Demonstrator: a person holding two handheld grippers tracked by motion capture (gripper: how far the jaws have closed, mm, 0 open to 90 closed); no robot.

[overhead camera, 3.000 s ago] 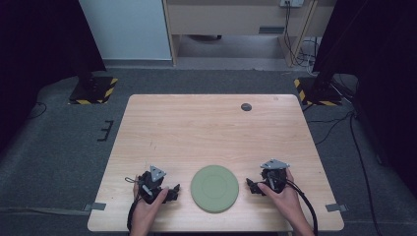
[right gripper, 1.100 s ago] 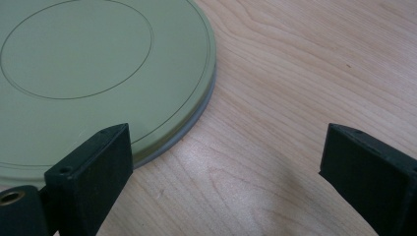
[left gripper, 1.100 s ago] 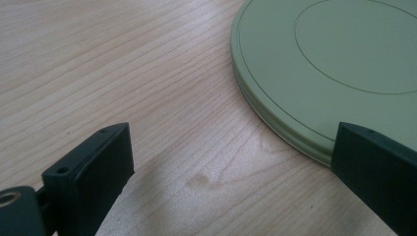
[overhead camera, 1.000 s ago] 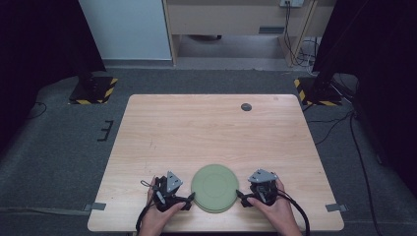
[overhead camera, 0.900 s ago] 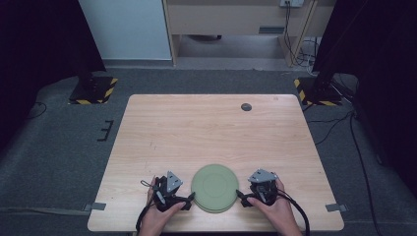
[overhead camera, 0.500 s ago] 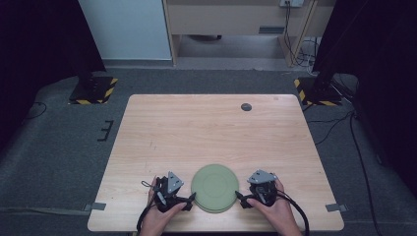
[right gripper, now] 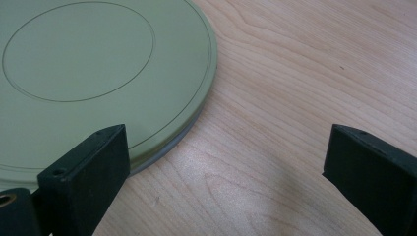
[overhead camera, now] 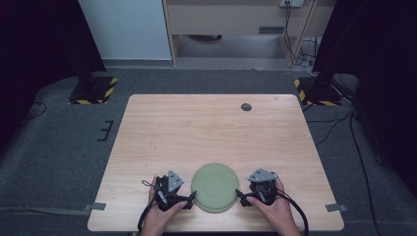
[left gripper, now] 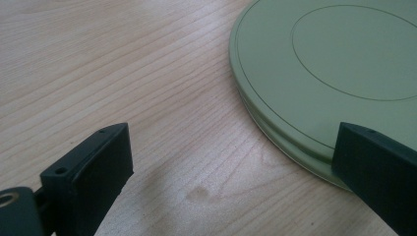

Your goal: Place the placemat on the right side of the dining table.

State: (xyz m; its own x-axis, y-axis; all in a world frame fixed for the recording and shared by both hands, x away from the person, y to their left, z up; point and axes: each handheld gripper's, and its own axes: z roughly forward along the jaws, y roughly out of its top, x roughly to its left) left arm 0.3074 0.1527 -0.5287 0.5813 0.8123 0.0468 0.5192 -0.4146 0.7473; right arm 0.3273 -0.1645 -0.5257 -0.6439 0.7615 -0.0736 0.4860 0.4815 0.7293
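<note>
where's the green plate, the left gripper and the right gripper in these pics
green plate (overhead camera: 215,185), high view, centre of its flat face
left gripper (overhead camera: 190,201), high view, between its open jaw tips by the plate's left rim
right gripper (overhead camera: 241,197), high view, between its open jaw tips by the plate's right rim

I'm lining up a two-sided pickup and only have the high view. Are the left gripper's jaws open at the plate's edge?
Observer: Yes. The left gripper is open, one jaw over the green plate rim, the other over bare table.
Operator: And the right one?
Observer: The right gripper is open too, one jaw over the rim.
Operator: Is it one plate?
Observer: The edge shows a second lip underneath; possibly two stacked, I cannot tell.
</note>
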